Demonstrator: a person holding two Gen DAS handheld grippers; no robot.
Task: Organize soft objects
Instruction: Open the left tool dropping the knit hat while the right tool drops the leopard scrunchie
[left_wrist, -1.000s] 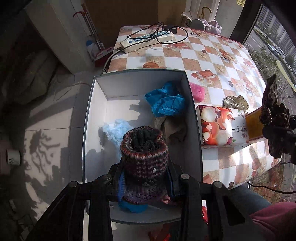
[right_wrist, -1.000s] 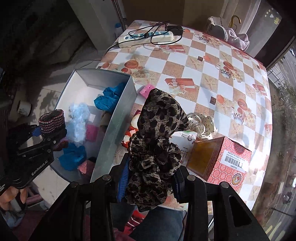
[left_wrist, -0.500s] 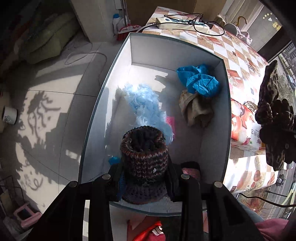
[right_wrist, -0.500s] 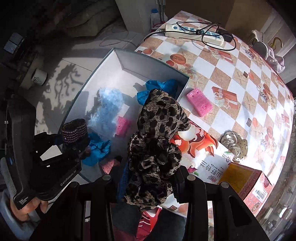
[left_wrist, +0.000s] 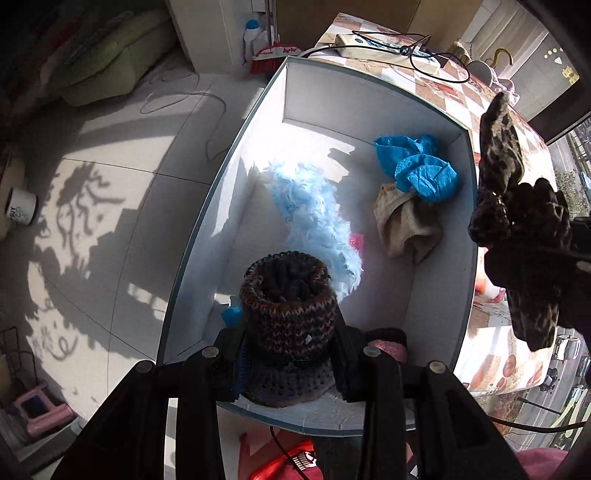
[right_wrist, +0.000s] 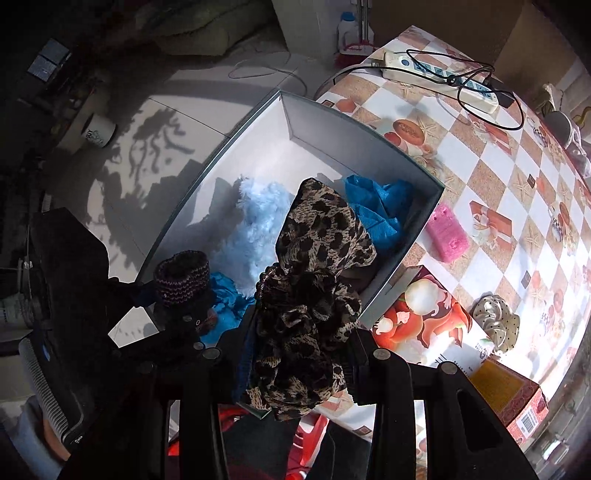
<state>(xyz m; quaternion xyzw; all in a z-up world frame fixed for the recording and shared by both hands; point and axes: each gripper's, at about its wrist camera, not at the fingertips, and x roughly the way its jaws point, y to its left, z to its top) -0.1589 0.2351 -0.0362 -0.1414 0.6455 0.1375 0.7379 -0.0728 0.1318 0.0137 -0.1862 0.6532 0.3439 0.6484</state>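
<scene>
Left wrist view, listed from left to right. At 9 o'clock a white mug (left_wrist: 20, 206) stands on the tiled floor (left_wrist: 110, 206). At centre a grey box (left_wrist: 192, 254) with a white interior sits beside the counter (left_wrist: 491, 354). The left tool (left_wrist: 288, 354) is at 6 o'clock, its two fingers clamped on a dark knitted cuff (left_wrist: 288, 310), which is held upright above the near end of the box. Inside the box, a pale blue fluffy item (left_wrist: 317, 218) lies at 12 o'clock from the cuff. A beige cloth (left_wrist: 406, 229) lies at 2 o'clock from the cuff, touching a bright blue cloth (left_wrist: 417, 166) in the far right corner. At 3 o'clock the leopard-print scrunchie (left_wrist: 517, 229) hangs over the right wall of the box.

Right wrist view, listed from left to right. The left tool (right_wrist: 181, 317) and the knitted cuff (right_wrist: 181, 277) appear at 9 o'clock, over the near end of the box (right_wrist: 192, 192). The right tool (right_wrist: 299, 358) is at 6 o'clock, its fingers clamped on the leopard-print scrunchie (right_wrist: 310, 295), which is held above the right wall of the box. On the checked counter (right_wrist: 491, 177), a pink sponge (right_wrist: 447, 232) lies just beside the box at 2 o'clock. A printed tissue pack (right_wrist: 424, 321) lies at 3 o'clock, with a cream dotted scrunchie (right_wrist: 496, 321) just beyond it. A red carton (right_wrist: 517, 402) sits at 4 o'clock. A white power strip (right_wrist: 439, 77) with a black cable lies at 1 o'clock.
</scene>
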